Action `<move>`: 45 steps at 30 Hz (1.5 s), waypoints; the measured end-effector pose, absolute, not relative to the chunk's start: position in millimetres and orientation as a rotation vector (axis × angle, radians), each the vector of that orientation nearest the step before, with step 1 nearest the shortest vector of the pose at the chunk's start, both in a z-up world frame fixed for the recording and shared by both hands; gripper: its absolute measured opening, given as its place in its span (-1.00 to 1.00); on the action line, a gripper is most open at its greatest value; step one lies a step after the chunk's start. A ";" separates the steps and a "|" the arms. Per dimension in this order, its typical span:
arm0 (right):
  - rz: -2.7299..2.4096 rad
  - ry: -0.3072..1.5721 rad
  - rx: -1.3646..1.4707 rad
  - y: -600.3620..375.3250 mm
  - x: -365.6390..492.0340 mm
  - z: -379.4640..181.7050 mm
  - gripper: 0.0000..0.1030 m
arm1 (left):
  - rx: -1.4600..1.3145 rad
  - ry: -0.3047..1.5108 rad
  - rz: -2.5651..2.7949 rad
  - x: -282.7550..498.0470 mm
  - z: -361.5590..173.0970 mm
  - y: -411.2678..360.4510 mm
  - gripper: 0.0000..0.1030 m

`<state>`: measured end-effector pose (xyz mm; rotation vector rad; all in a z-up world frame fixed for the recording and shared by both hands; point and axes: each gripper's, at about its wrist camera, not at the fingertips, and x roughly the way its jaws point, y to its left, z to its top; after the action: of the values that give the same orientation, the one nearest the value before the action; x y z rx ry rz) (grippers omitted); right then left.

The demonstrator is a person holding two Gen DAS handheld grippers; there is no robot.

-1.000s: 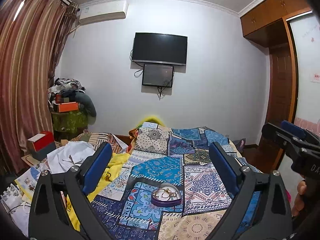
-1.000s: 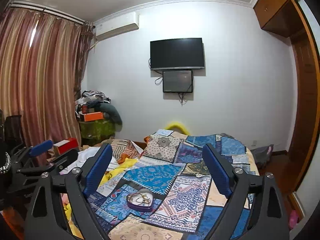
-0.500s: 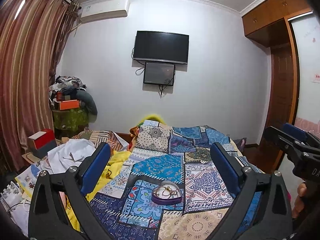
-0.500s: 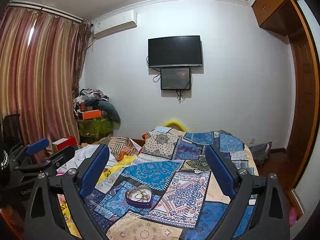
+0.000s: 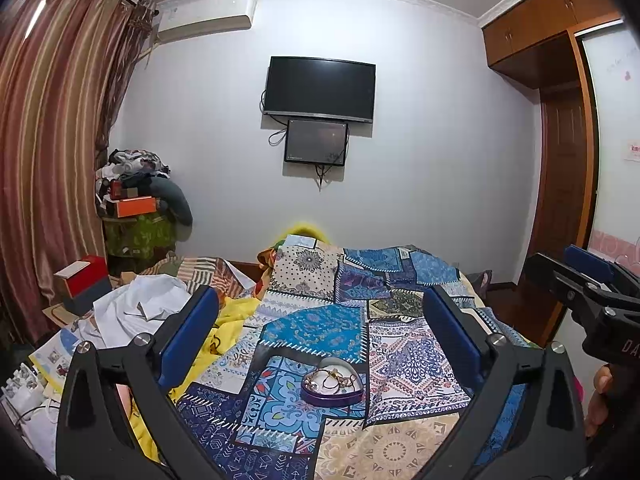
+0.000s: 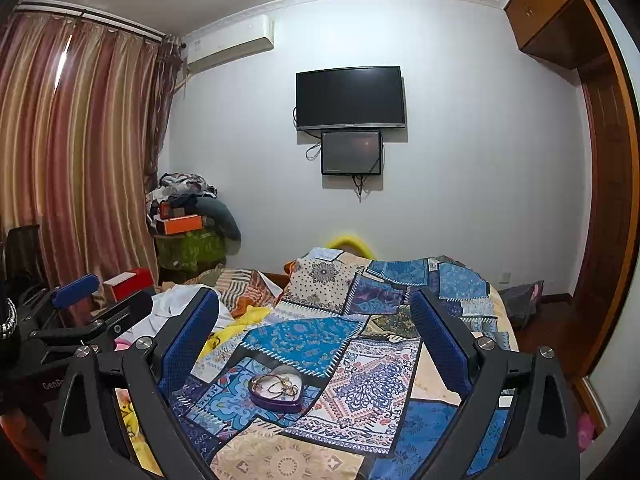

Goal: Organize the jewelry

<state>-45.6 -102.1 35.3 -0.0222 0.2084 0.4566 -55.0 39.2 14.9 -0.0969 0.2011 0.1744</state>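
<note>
A purple heart-shaped box [image 5: 332, 387] lies open on the patchwork bedspread [image 5: 316, 328], with gold chains and rings tangled inside it. My left gripper [image 5: 319, 296] hovers above and short of the box, open and empty. My right gripper [image 6: 312, 296] is also open and empty, and the heart-shaped box [image 6: 276, 391] sits low between its fingers, closer to the left one. Each gripper shows in the other's view: the right gripper [image 5: 560, 264] at the right edge, the left gripper [image 6: 104, 296] at the left edge. Neither touches the box.
White clothes [image 5: 136, 308] and a yellow cloth [image 5: 236, 312] lie on the bed's left side. A red box [image 5: 82, 276] and a pile of bags [image 5: 136, 208] stand by the striped curtain [image 5: 48, 160]. A wardrobe [image 5: 568, 184] lines the right wall.
Both views have drifted only slightly. The heart-shaped box has not moved and both grippers stay open.
</note>
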 end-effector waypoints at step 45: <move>0.467 0.230 -0.021 -103.2 -43.3 36.5 0.86 | -0.092 0.210 0.156 -48.5 14.3 38.6 0.99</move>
<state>-43.3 -103.2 36.5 -0.0215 0.2300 0.4674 -48.5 38.6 14.3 -0.0919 0.2098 0.1565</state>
